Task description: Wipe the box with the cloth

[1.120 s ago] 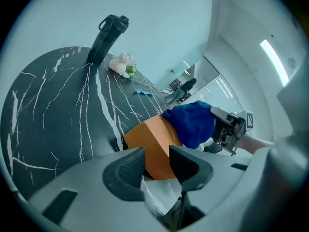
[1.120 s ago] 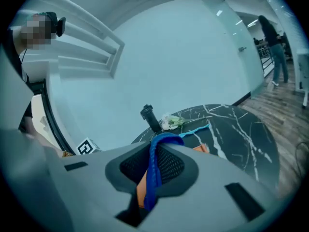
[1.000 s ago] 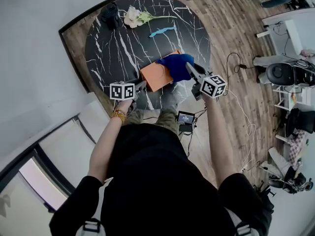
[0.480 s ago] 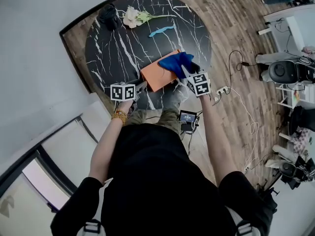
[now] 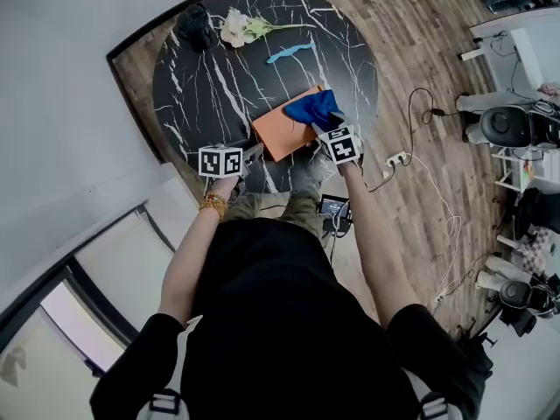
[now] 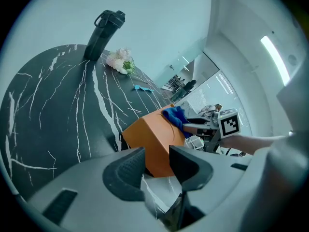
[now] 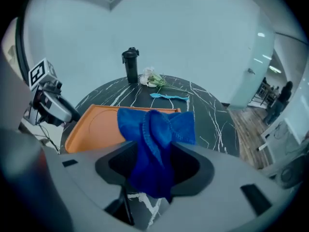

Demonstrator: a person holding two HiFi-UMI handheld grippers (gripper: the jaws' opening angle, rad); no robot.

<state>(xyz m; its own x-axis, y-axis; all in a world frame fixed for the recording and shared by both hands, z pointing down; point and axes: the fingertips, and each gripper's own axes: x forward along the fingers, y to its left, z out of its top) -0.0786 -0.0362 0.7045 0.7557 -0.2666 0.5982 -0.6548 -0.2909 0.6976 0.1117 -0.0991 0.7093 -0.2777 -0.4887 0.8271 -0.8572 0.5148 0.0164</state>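
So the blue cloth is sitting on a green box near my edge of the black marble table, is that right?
Not quite: the box is orange, not green. The rest holds: the blue cloth rests on it, near your edge of the black marble table. The right gripper view shows the orange top under the cloth most clearly.
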